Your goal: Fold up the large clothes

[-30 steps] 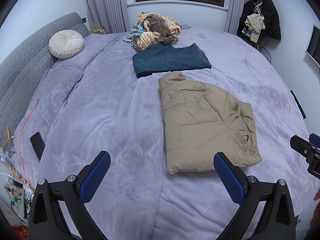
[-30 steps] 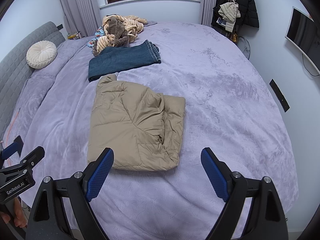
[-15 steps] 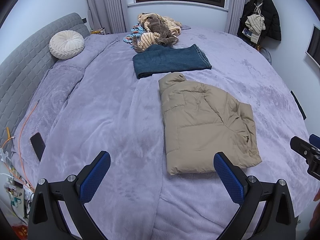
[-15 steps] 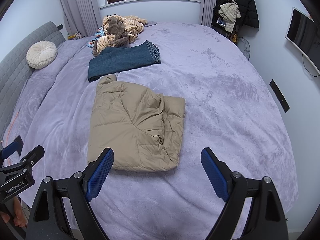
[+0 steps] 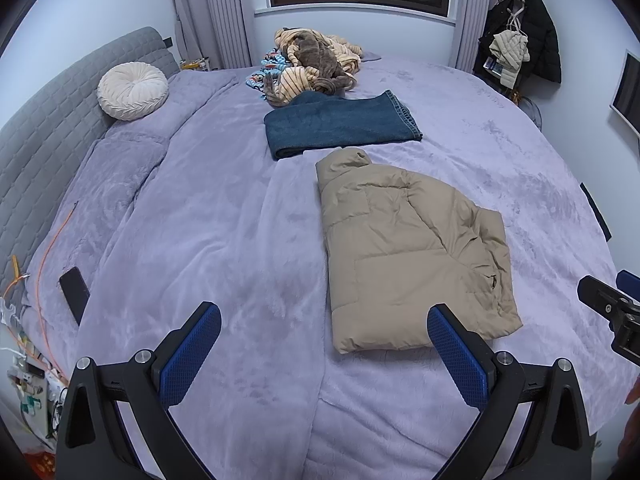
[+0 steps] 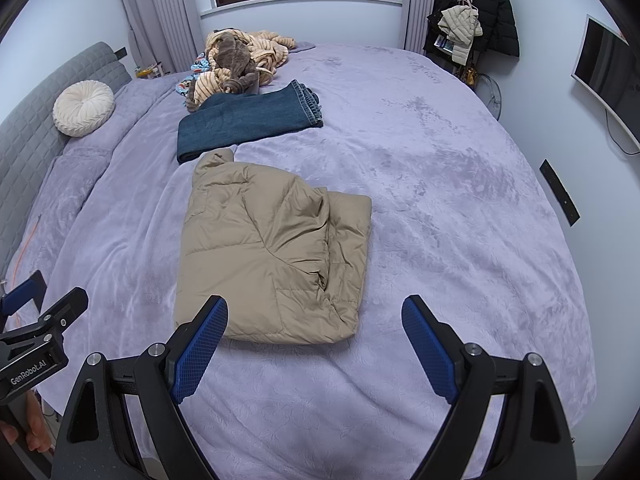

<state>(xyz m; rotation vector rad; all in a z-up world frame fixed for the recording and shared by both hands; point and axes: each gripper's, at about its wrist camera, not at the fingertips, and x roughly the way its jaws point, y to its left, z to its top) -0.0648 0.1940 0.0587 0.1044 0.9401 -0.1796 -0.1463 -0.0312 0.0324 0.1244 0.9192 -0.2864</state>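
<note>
A tan puffer jacket (image 5: pixel 408 256) lies folded on the lilac bed, also in the right wrist view (image 6: pixel 272 256). Folded blue jeans (image 5: pixel 340 126) (image 6: pixel 248 120) lie just beyond its collar. My left gripper (image 5: pixel 324 344) is open and empty, held above the bed's near edge, left of the jacket's hem. My right gripper (image 6: pixel 316 340) is open and empty, just in front of the jacket's near hem. Neither touches the jacket.
A heap of unfolded clothes (image 5: pixel 312 64) lies at the far end by the window. A round cream cushion (image 5: pixel 132 90) leans on the grey headboard. A dark phone (image 5: pixel 74 292) lies at the left bed edge. Coats (image 6: pixel 476 20) hang at right.
</note>
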